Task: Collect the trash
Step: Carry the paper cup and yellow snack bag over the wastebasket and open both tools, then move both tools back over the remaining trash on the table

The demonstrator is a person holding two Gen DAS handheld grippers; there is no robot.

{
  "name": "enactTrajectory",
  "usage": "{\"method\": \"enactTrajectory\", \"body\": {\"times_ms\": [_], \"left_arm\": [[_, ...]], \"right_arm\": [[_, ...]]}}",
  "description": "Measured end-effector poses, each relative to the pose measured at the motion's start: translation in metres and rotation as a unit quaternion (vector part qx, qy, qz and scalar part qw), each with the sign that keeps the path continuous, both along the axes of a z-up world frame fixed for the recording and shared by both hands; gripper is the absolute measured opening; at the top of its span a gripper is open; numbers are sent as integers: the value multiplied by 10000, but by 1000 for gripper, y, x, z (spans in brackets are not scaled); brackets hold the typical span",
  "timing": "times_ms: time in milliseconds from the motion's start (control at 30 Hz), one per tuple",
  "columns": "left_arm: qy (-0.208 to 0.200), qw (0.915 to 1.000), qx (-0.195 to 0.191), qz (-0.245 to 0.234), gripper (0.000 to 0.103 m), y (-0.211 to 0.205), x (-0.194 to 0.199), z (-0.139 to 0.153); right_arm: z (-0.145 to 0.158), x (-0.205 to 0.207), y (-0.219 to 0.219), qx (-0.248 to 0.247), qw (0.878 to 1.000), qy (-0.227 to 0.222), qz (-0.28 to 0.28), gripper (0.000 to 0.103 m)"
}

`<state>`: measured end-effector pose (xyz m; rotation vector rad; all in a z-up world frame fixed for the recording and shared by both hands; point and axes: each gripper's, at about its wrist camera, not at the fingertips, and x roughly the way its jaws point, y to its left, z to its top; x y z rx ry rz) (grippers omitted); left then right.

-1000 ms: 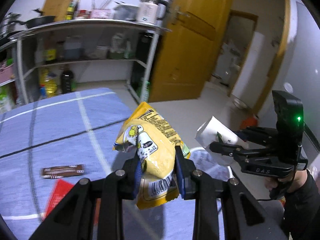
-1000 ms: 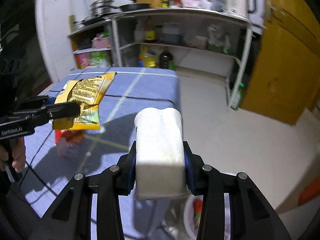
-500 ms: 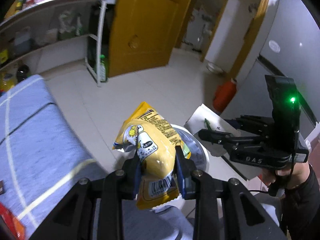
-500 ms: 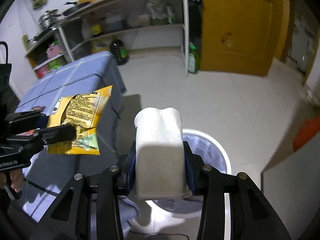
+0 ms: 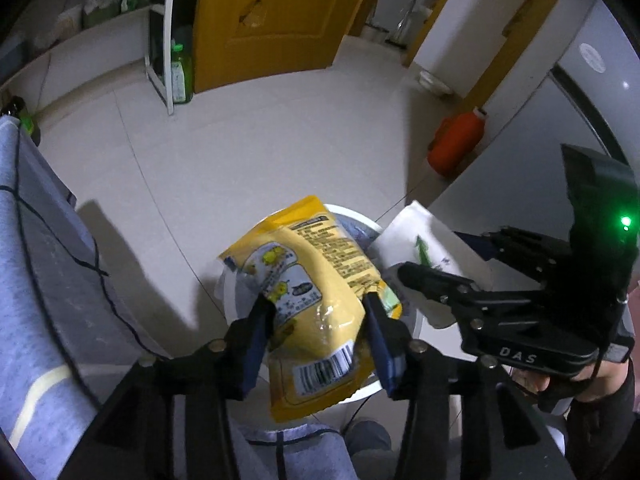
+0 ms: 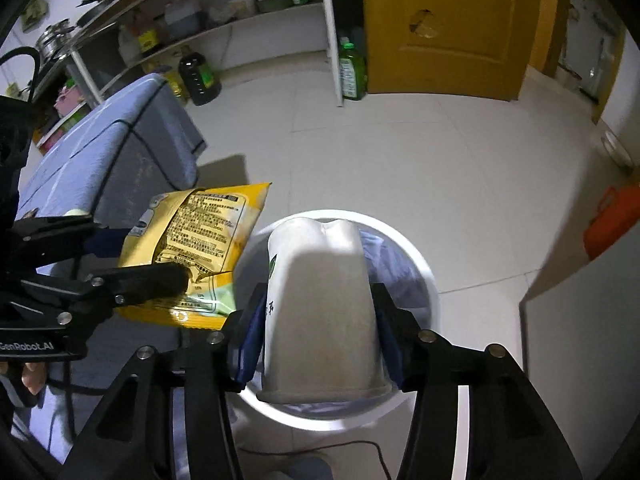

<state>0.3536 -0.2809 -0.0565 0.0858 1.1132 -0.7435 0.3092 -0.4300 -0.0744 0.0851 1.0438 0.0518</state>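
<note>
My left gripper (image 5: 318, 320) is shut on a yellow snack bag (image 5: 316, 280) and holds it over the white trash bin (image 5: 360, 216) on the floor. The bag also shows in the right wrist view (image 6: 200, 240), left of the bin's rim (image 6: 416, 256). My right gripper (image 6: 320, 316) is shut on a crushed white paper cup (image 6: 324, 304) and holds it above the bin's blue liner (image 6: 392, 268). The cup (image 5: 424, 240) and right gripper (image 5: 440, 264) sit just right of the bag in the left wrist view.
The blue-clothed table (image 6: 100, 148) stands to the left. A shelf unit with bottles (image 6: 200, 76) and a yellow door (image 6: 448, 28) stand behind. An orange container (image 6: 612, 220) sits by the right wall. A green bottle (image 5: 180, 76) stands by the shelf leg.
Both grippers have swung from the table toward the floor and lowered over the trash bin, still holding the bag and the cup.
</note>
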Motion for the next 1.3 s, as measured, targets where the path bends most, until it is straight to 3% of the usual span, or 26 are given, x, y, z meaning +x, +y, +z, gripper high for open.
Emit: {"method": "enactTrajectory", "body": {"times_ms": [200, 600, 933, 1300], "left_arm": [[43, 9999, -42, 141, 59, 1, 7, 1], [26, 9996, -151, 257, 64, -2, 10, 3], [-646, 9942, -669, 541, 64, 45, -17, 60], [-1394, 9775, -997, 1230, 64, 141, -77, 115]], "right_arm": [[-2, 0, -16, 100, 9996, -20, -257, 54], [4, -4, -20, 275, 9986, -236, -384, 56], [45, -28, -13, 235, 9961, -760, -388, 56], [109, -67, 63, 345, 9880, -1456, 395, 56]]}}
